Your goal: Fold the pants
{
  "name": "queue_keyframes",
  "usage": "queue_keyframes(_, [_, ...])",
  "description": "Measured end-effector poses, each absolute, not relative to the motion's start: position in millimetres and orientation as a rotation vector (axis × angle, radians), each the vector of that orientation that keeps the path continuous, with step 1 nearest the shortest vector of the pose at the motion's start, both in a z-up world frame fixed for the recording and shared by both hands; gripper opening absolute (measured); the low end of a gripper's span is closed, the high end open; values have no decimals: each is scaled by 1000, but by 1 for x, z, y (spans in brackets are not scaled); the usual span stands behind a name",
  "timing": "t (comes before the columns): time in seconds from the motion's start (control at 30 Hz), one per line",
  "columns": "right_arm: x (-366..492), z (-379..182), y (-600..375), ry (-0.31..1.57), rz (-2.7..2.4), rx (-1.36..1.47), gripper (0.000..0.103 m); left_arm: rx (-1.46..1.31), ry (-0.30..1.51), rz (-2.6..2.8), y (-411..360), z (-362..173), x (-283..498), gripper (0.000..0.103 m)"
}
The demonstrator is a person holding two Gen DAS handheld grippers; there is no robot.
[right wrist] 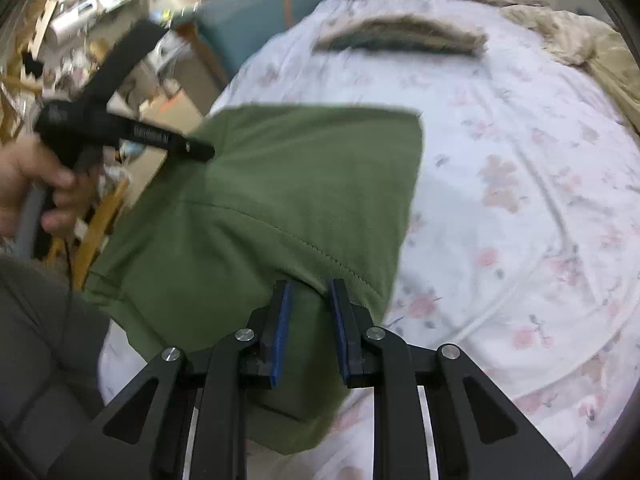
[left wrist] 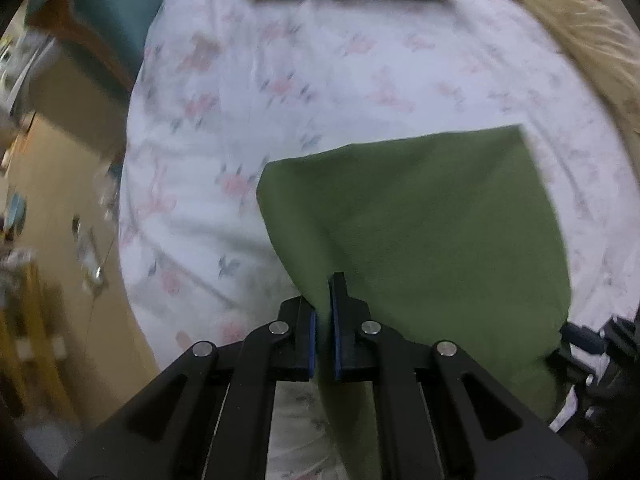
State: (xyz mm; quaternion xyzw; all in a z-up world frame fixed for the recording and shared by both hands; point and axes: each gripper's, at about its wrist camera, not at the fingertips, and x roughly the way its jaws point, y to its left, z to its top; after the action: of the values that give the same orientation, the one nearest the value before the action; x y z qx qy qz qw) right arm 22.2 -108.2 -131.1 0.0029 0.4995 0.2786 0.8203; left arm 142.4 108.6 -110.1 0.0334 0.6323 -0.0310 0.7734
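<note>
Laying the green pants (right wrist: 280, 200) down on the floral bedsheet (right wrist: 520, 200), my left gripper (left wrist: 323, 300) pinches its near edge while my right gripper (right wrist: 308, 300) stands parted around cloth (seemingly unpressed); best lower both corners evenly, smoothing wrinkles.

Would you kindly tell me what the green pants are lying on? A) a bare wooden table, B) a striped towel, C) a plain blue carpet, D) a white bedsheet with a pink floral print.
D: the green pants are spread over a white floral bedsheet, whose pink flowers show in both wrist views.
</note>
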Motion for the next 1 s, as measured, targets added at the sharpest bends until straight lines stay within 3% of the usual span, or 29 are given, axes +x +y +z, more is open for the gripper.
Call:
queue_keyframes(0.07, [25, -132, -102, 1039, 596, -44, 21, 128, 1371, -20, 108, -117, 142, 11])
queue_keyframes(0.13, [26, -132, -99, 1027, 591, -72, 21, 260, 1348, 60, 101, -121, 138, 23])
queue_keyframes(0.2, [29, -133, -105, 1037, 594, -50, 23, 376, 1310, 143, 96, -116, 132, 23])
queue_keyframes(0.37, [32, -135, -116, 1062, 609, 76, 24, 55, 1160, 9, 94, -61, 108, 30])
queue_keyframes(0.43, [32, -131, -122, 1071, 618, 149, 24, -28, 1201, -168, 71, -65, 94, 30])
queue_keyframes(0.63, [37, -115, -177, 1077, 571, 430, 26, 86, 1383, -171, 44, -125, 76, 30])
queue_keyframes(0.67, [36, -119, -188, 1095, 555, 494, 46, 93, 1382, -176, 44, -127, 77, 30])
queue_keyframes(0.7, [32, -128, -201, 1119, 530, 580, 72, 87, 1383, -181, 46, -127, 79, 30])
queue_keyframes(0.73, [27, -137, -209, 1136, 515, 653, 80, 78, 1387, -182, 47, -127, 82, 30])
queue_keyframes(0.87, [11, -190, -209, 1242, 529, 948, 82, 55, 1397, -161, 49, -125, 82, 30])
queue_keyframes(1.0, [7, -207, -186, 1250, 571, 1002, 82, 81, 1397, -156, 43, -125, 83, 31])
